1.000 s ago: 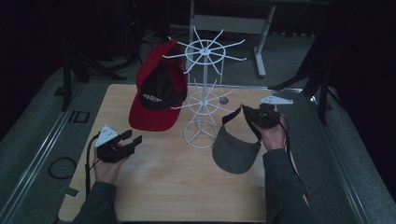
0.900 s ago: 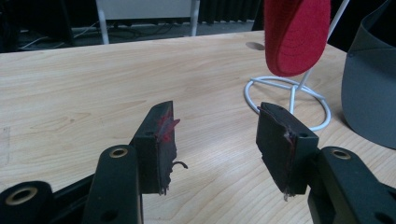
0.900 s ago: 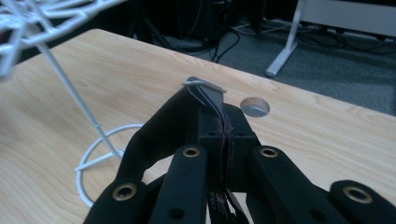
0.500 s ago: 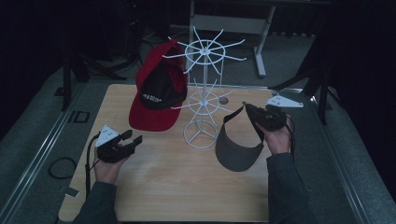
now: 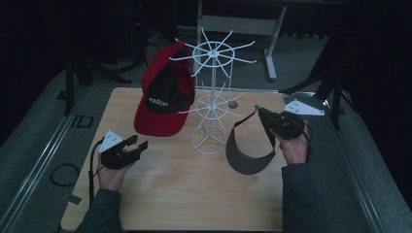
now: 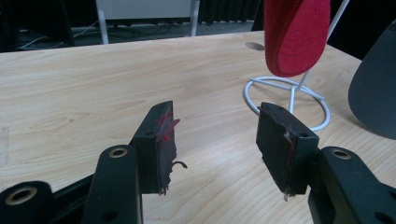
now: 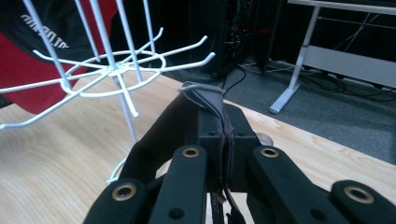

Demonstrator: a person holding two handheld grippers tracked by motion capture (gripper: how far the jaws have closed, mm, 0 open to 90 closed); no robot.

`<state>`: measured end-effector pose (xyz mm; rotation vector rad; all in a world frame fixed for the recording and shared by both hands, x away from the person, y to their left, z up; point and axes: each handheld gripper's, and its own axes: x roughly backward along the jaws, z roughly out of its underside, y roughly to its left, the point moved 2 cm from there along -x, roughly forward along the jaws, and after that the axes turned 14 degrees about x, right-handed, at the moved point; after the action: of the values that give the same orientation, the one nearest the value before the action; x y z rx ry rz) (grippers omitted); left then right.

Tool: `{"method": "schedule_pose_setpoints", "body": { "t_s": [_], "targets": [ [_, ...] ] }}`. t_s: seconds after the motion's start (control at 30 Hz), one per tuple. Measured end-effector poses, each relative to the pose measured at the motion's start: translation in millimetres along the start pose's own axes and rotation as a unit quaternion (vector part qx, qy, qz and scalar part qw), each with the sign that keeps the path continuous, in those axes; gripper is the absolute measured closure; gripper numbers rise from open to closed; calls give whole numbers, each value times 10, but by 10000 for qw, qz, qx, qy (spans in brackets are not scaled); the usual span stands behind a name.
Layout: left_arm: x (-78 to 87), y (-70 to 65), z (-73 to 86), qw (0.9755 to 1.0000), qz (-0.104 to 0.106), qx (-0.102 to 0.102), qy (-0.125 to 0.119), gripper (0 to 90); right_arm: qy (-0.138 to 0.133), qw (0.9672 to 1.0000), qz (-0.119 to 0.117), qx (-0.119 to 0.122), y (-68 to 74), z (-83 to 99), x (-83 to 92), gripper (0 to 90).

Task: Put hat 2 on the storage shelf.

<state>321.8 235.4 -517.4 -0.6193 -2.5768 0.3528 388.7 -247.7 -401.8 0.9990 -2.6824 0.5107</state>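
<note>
A white wire rack [image 5: 212, 87] stands mid-table, its ring base [image 6: 286, 100] near my left gripper and its hooks [image 7: 116, 67] close ahead of my right one. A red and black cap [image 5: 164, 97] hangs on the rack's left side, its red brim [image 6: 294, 35] hanging low. My right gripper [image 5: 265, 116] is shut on the band of a grey visor [image 5: 248, 148], held above the table right of the rack; the pinched band [image 7: 208, 95] shows between the jaws. My left gripper [image 5: 137, 144] rests low at the table's left, open, with nothing between its pads [image 6: 163, 140].
The wooden table [image 5: 184, 194] has bare surface in front of the rack and between the two hands. A metal table leg [image 5: 272, 48] stands on the floor beyond the far edge. A small round hole [image 5: 233, 104] sits behind the rack.
My right gripper has lifted the grey visor slightly and carried it a little right and up. The left gripper has stayed where it was.
</note>
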Motion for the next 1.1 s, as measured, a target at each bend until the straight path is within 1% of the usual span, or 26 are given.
{"method": "schedule_pose_setpoints", "body": {
  "t_s": [0.27,0.63,0.8,1.1],
  "targets": [
    [-2,0,1,10000,2,-3,9,476,-96,9999,-42,67,43,-38,69,874],
    [-3,-1,2,10000,2,-2,7,476,-241,9993,-118,258,134,-132,181,873],
    [1,2,-1,10000,-4,11,-5,475,-274,9989,-244,280,155,-157,192,873],
    [1,5,-2,10000,-6,10,-5,475,-326,9985,-293,323,170,-220,197,873]
  ]
}}
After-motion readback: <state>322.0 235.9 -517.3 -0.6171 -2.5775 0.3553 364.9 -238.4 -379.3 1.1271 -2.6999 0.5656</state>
